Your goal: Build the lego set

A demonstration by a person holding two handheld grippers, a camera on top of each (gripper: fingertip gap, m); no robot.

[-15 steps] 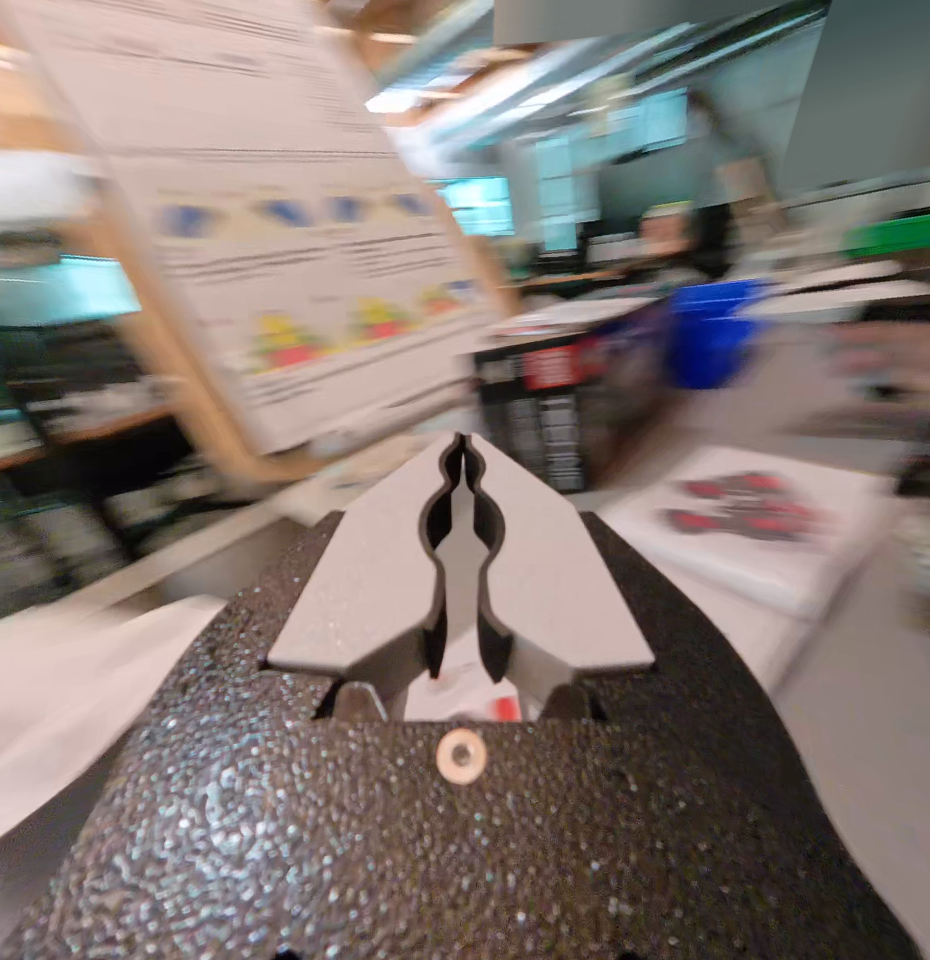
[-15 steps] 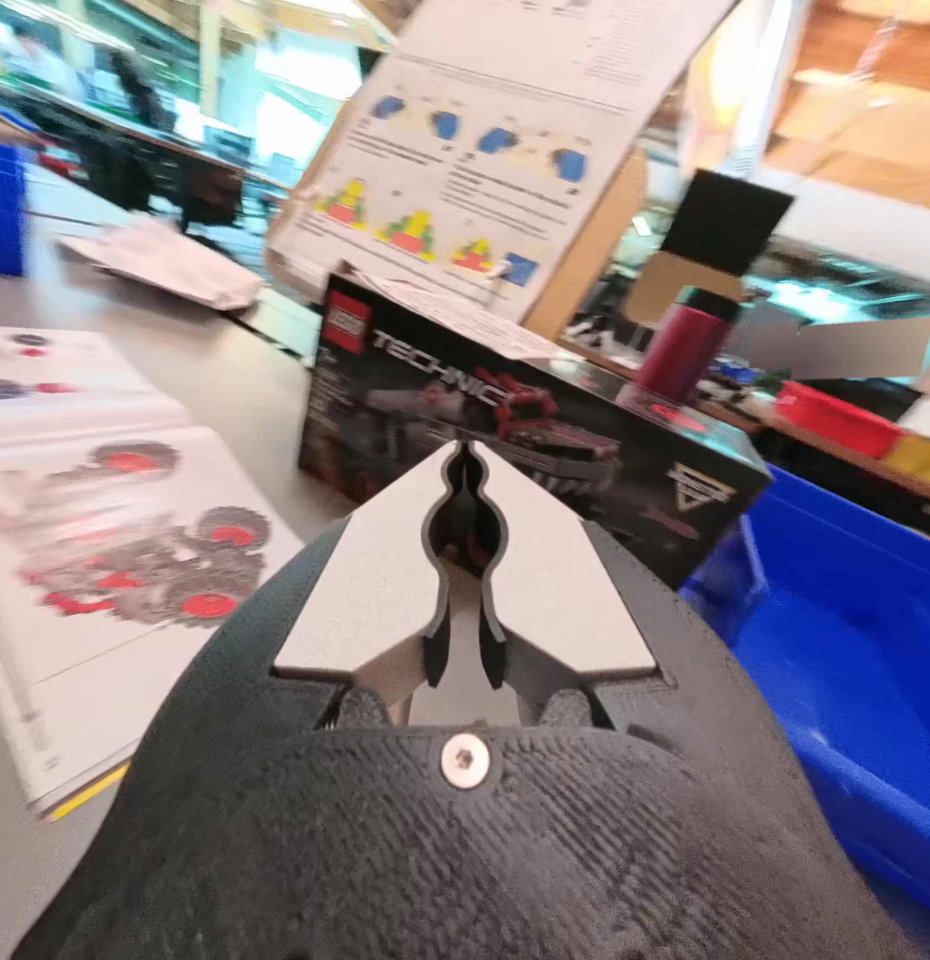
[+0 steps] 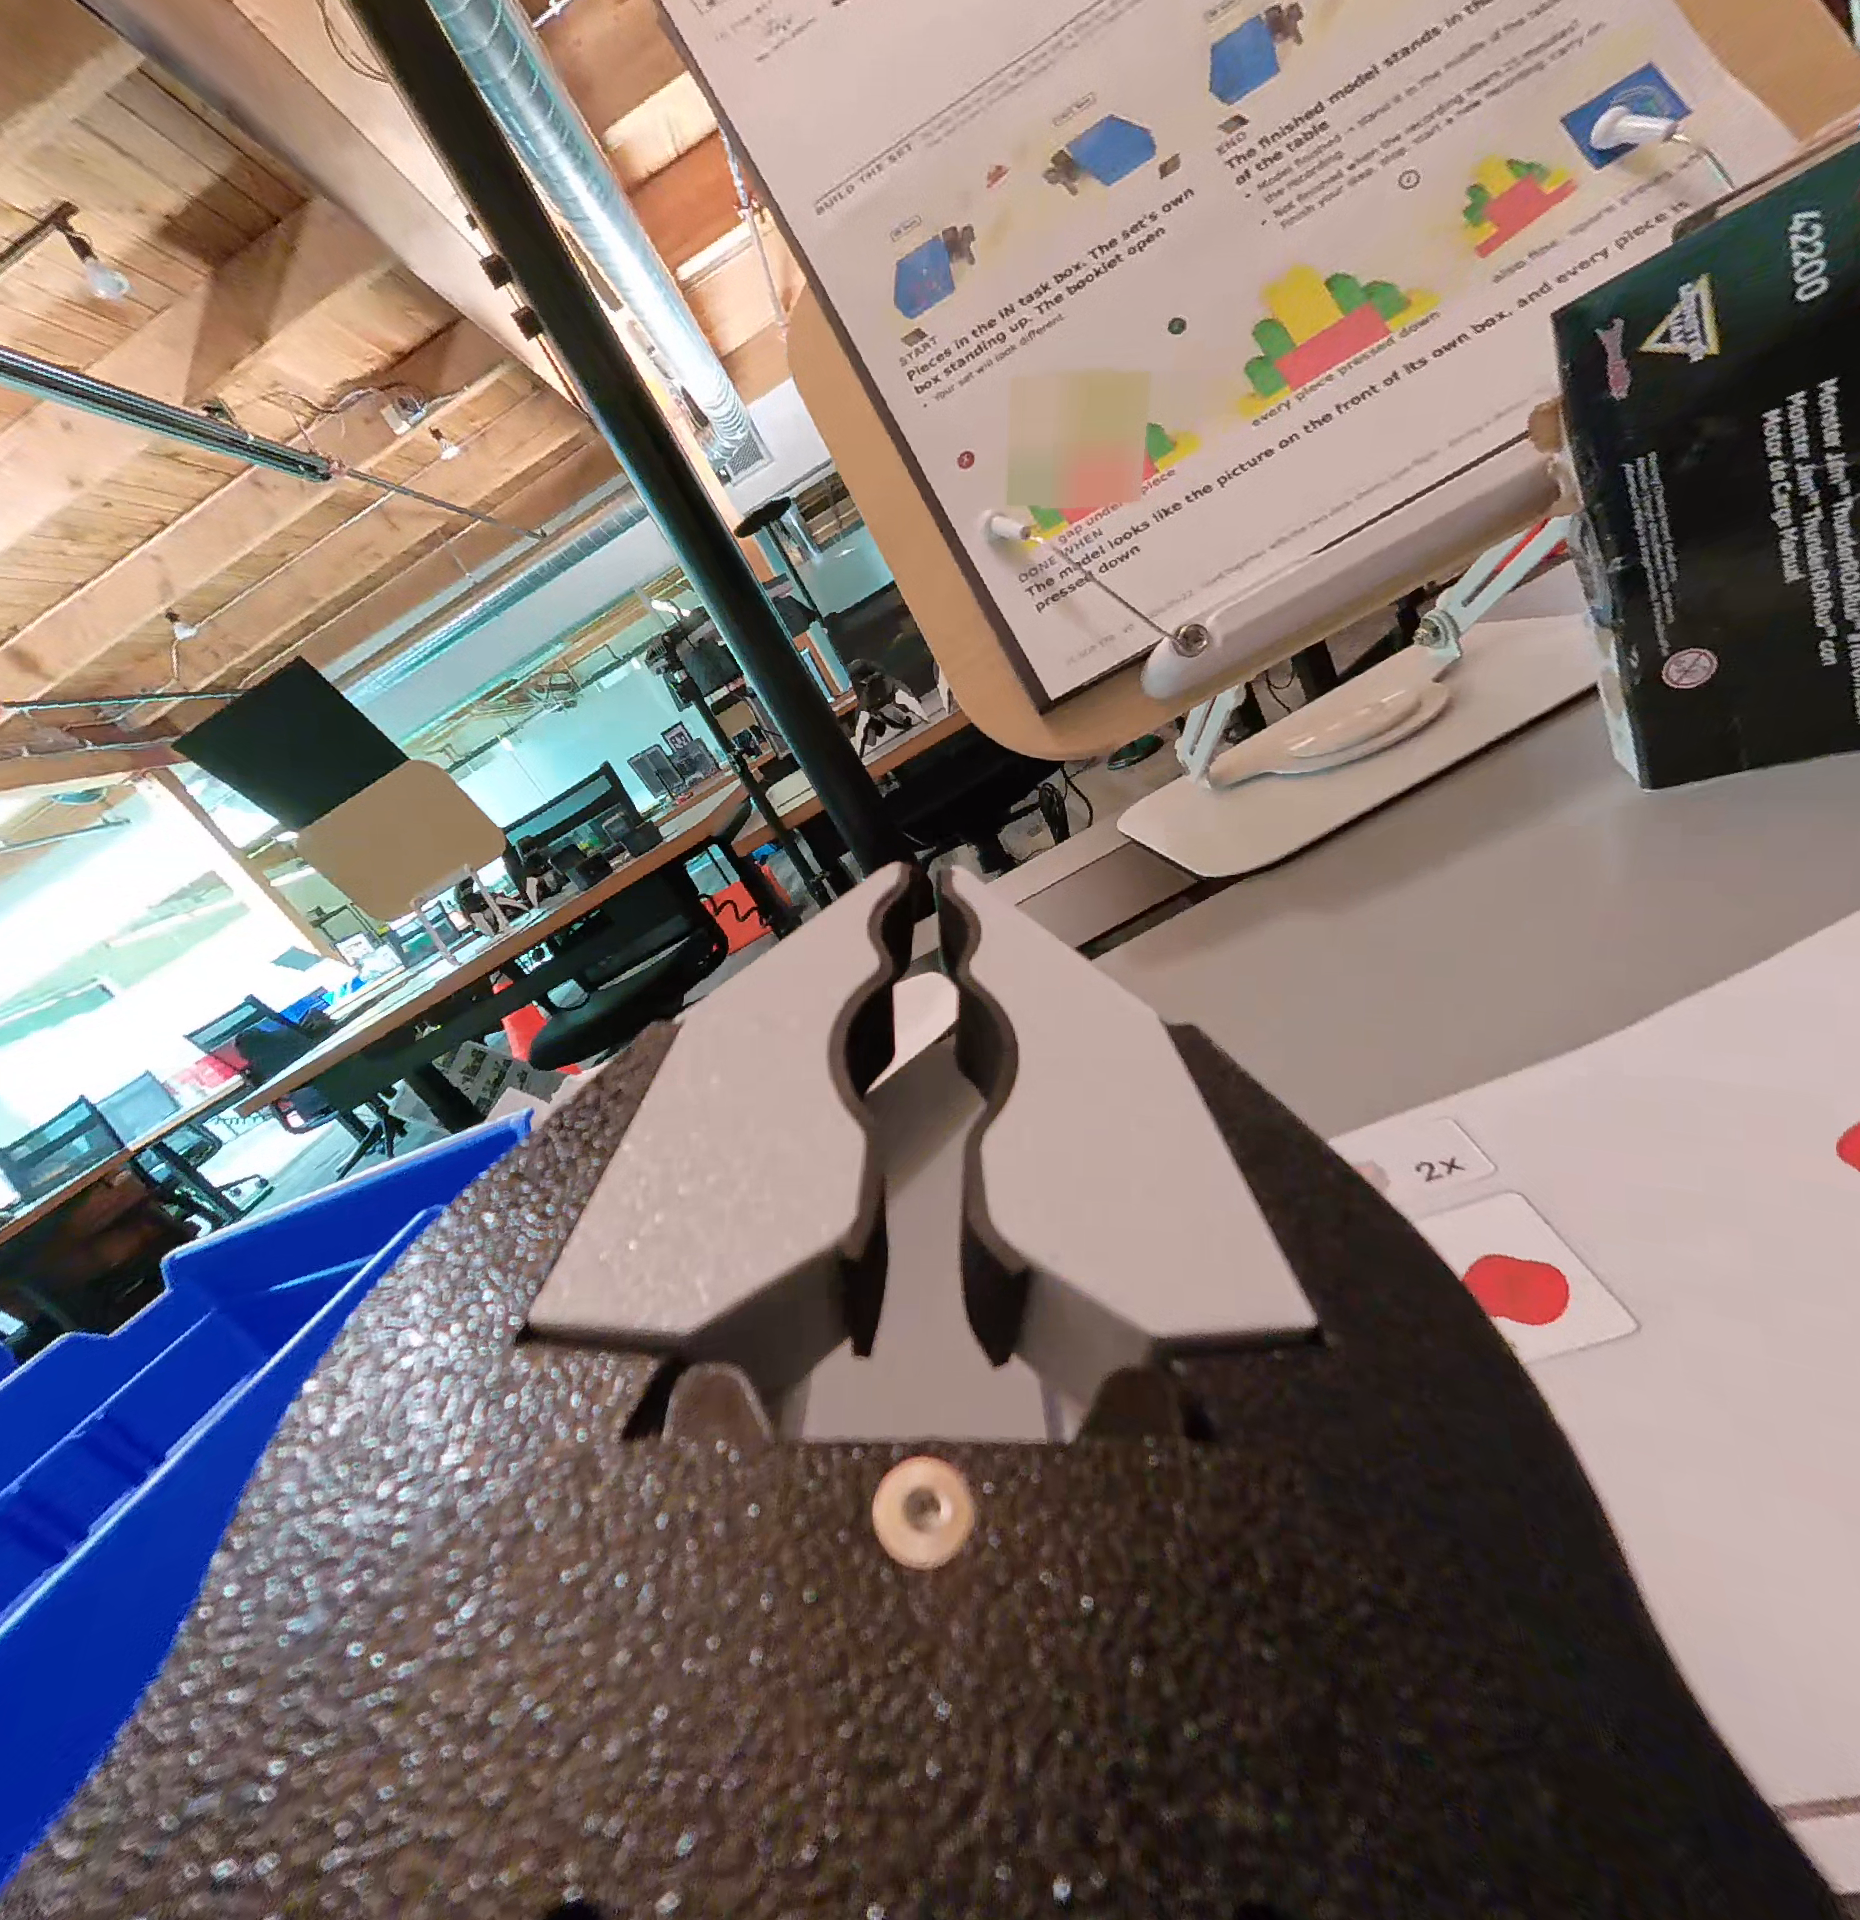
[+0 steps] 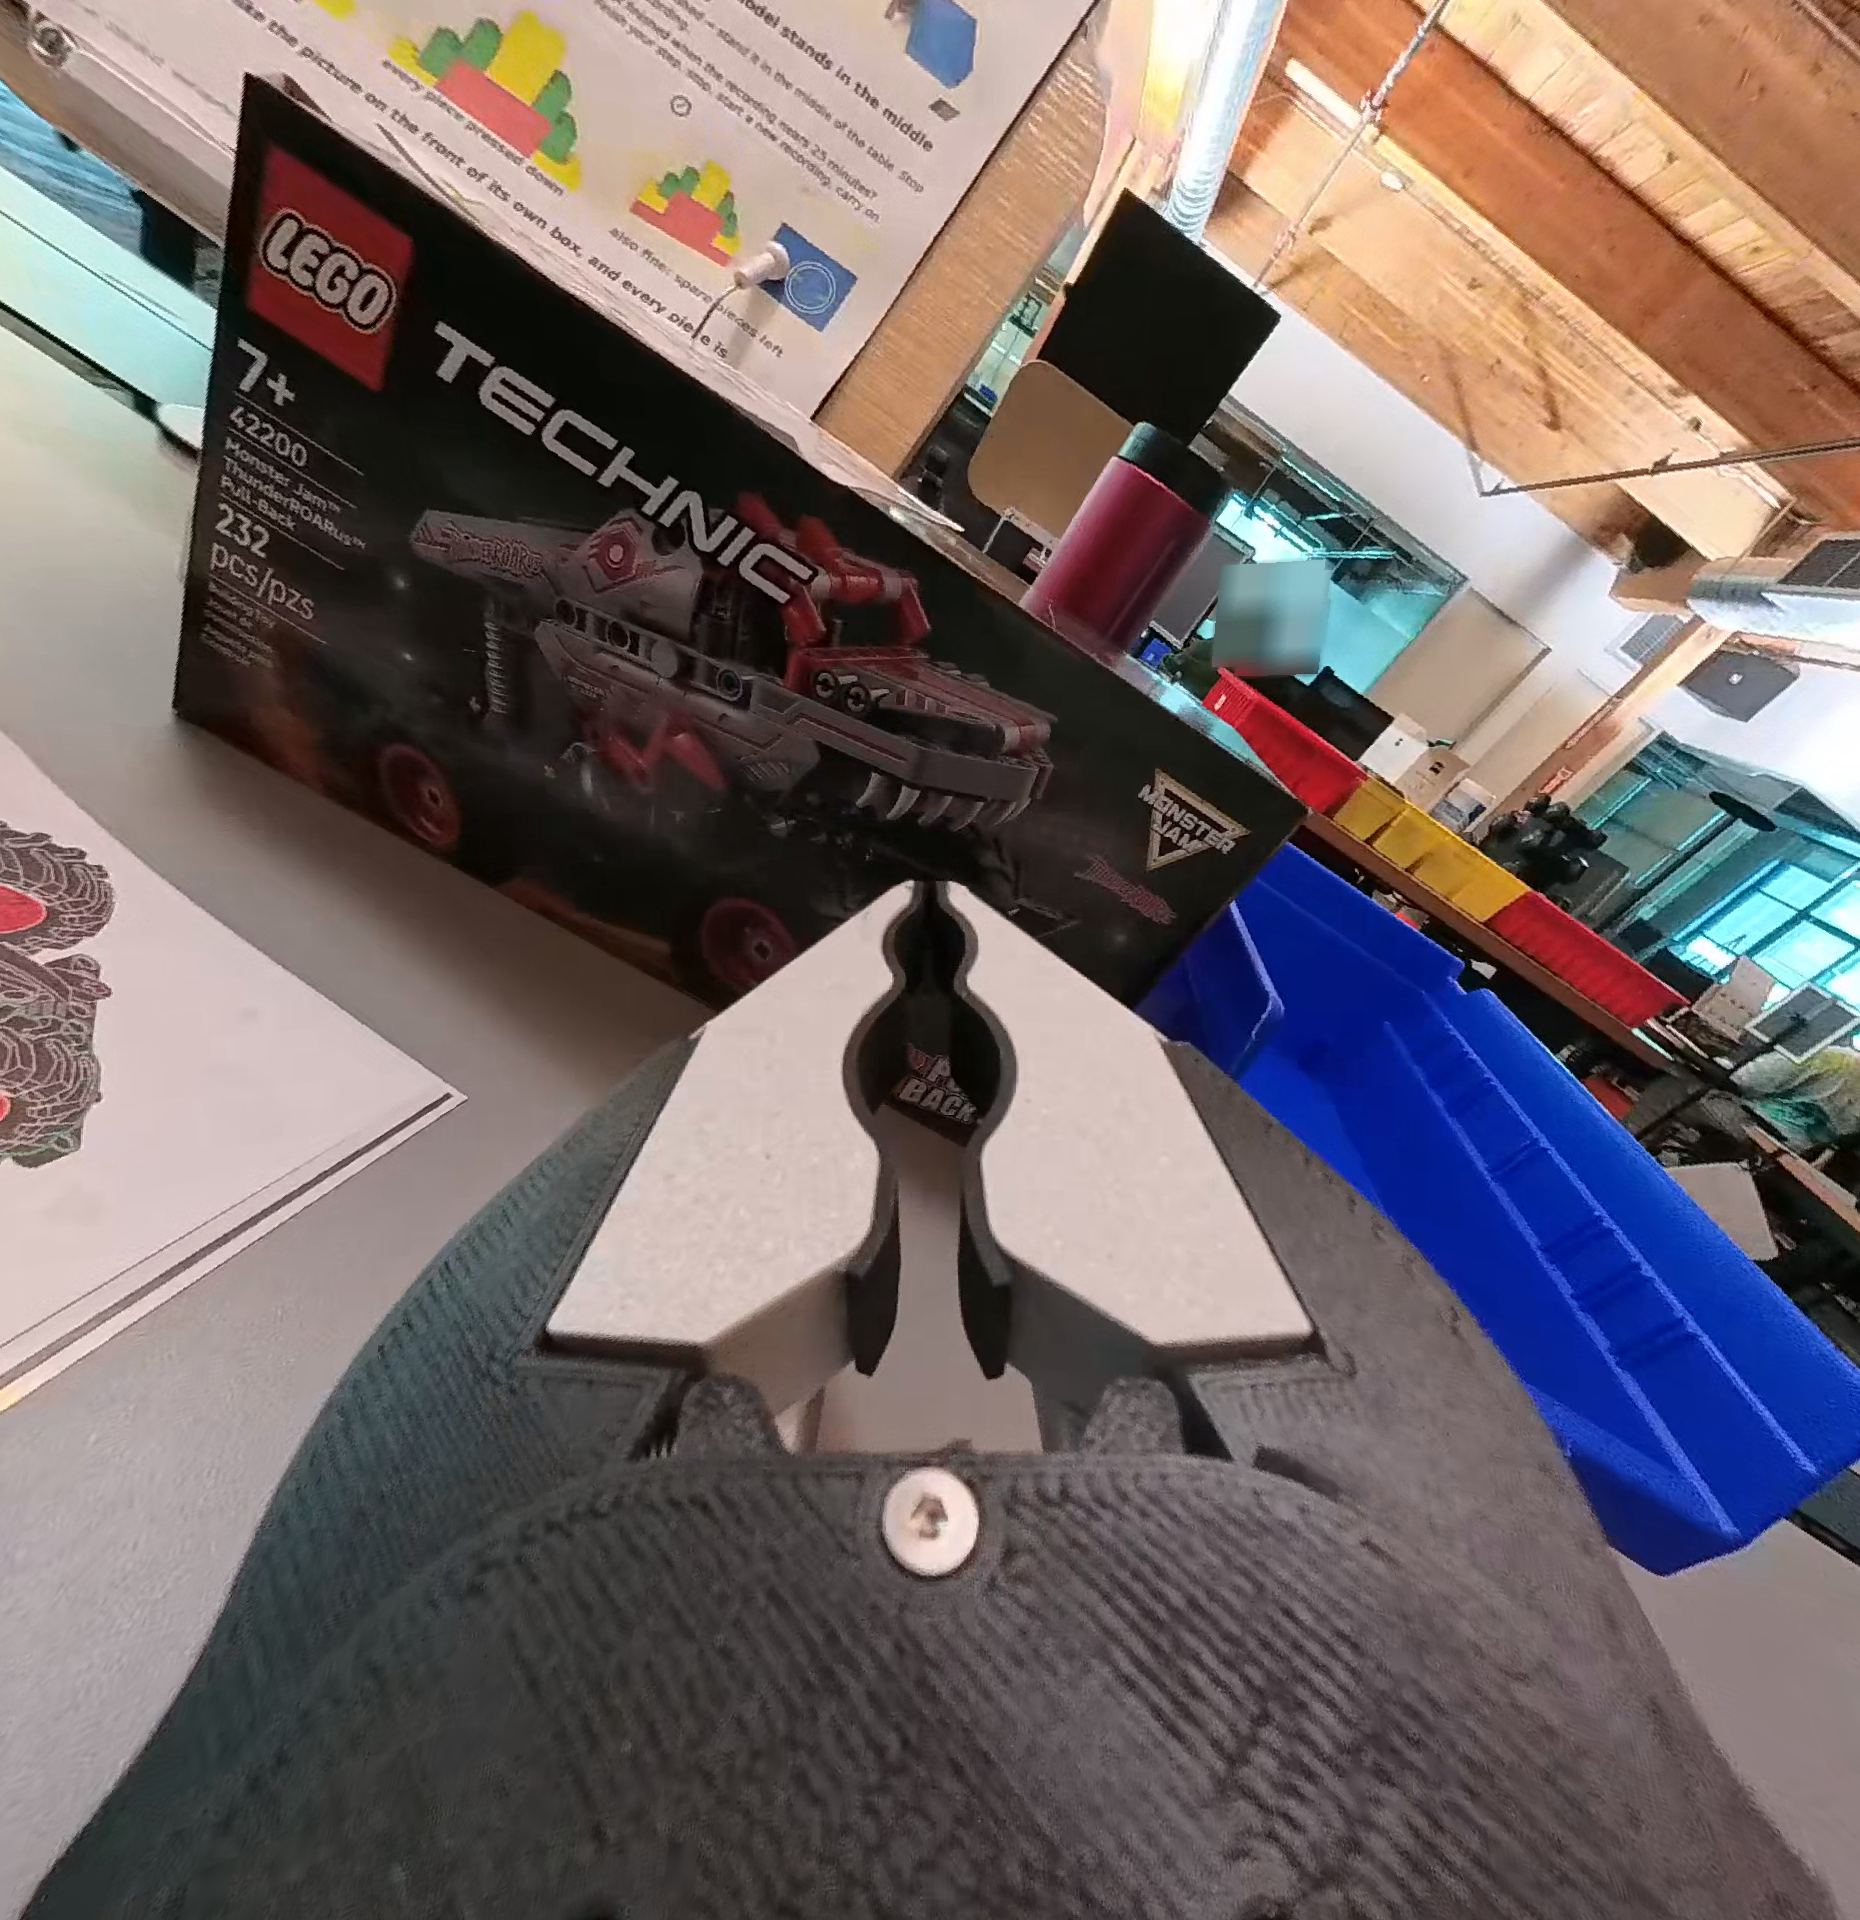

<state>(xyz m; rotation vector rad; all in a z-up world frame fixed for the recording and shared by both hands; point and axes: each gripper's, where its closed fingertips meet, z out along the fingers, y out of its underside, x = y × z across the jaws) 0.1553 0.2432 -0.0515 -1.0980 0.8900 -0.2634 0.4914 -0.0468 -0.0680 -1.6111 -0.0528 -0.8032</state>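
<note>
Grey table [image 3: 1425, 935]. Instruction sheet [image 3: 1269, 312] on wooden board, propped on white stand [image 3: 1310, 748]. Red bottle [image 4: 1113, 540] behind, base hidden. Red and yellow bins [image 4: 1445, 852] on far bench. Black pole [image 3: 635, 457]. Office chairs [image 3: 635, 935], possibly desks beyond, small.

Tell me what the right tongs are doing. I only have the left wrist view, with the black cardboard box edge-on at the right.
Observer: The right tongs are shut and empty, pointing at the lower front of the black cardboard box.
Operator: What's on that front?
Observer: A printed picture of a grey and red toy truck with a toothed snout.
Operator: Anything behind the box?
Observer: A maroon bottle with a dark lid shows above its top edge.
</note>
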